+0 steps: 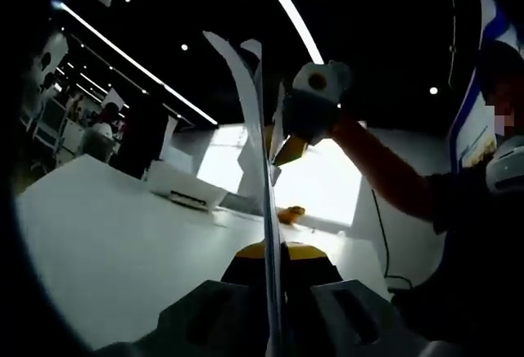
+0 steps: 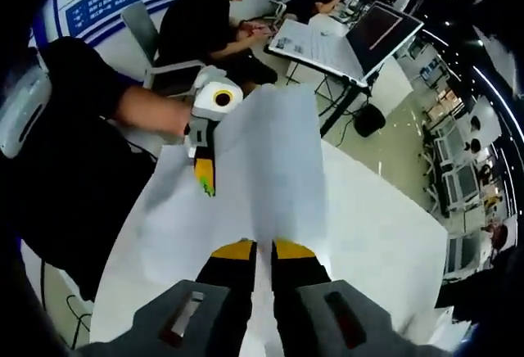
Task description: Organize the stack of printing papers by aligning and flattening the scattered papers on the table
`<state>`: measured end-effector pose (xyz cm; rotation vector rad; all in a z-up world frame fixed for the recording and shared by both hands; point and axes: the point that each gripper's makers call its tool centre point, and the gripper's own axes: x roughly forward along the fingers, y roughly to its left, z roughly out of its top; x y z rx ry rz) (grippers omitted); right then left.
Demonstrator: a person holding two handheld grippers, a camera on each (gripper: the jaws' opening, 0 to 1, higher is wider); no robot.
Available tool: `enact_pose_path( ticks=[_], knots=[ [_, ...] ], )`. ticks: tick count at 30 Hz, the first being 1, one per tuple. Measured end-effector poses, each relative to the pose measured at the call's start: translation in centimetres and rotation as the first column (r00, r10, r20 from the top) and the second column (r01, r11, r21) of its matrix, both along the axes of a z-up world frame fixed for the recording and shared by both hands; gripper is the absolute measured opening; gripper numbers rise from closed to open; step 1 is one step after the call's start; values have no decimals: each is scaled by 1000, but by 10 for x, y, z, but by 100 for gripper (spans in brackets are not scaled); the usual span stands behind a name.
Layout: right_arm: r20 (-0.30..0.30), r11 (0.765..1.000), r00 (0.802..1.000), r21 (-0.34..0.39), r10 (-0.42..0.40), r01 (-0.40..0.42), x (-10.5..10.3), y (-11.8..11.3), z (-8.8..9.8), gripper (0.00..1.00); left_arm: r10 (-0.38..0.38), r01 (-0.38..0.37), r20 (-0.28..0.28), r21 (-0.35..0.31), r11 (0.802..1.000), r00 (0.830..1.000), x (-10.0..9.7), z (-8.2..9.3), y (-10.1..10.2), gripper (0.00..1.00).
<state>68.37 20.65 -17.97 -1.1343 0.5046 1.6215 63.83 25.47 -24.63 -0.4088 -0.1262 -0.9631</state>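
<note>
The stack of white papers (image 1: 255, 152) stands on edge above the white table (image 1: 106, 242), seen edge-on in the left gripper view. My left gripper (image 1: 274, 252) is shut on its lower edge, yellow tips on either side. My right gripper (image 1: 286, 154) comes in from the right and clamps the stack higher up. In the right gripper view the papers (image 2: 278, 152) rise broad and flat from my right gripper (image 2: 255, 250), which is shut on them. The left gripper (image 2: 205, 178) grips their left edge, held by a person's hand.
A low white tray or paper pile (image 1: 188, 189) lies at the far side of the table, and a small orange object (image 1: 291, 212) sits behind the stack. Bare table (image 2: 377, 234) spreads to the right. Seated people (image 2: 209, 25) and a monitor (image 2: 381, 33) are beyond.
</note>
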Motion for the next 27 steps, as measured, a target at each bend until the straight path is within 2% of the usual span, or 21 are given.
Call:
enact_pose_path(
  ticks=[2,7,10,12,15,20,22,24,27],
  knots=[
    [-24,1000,1000,21,-7,8,0,-5,2,4,-3,3,4,-7,1000,1000,-1,1,1,5],
    [-156,983,988,179,-19,47,1,-25,10,5,-17,17,18,-27,999,1000,-3,5,1,5],
    [-255,950,967,304,5,75,-2,-29,17,5,-23,24,28,-39,999,999,-5,7,2,5],
    [-326,920,944,383,50,84,-8,-31,22,5,-25,26,30,-49,998,999,-6,9,2,5],
    [-395,873,913,475,104,106,-14,-33,23,5,-27,29,31,-68,997,999,-6,10,4,5],
    [-427,818,890,562,161,121,-15,-36,14,11,-24,26,25,-70,997,999,-5,10,5,5],
    [-422,777,890,613,171,141,-10,-36,16,19,-28,29,22,-69,997,999,-5,9,4,5],
    [-438,744,882,645,173,175,-3,-37,21,25,-34,35,23,-73,997,999,-6,10,3,5],
    [-447,725,873,665,192,181,-2,-42,26,28,-36,37,21,-81,996,999,-6,10,4,5]
  ],
)
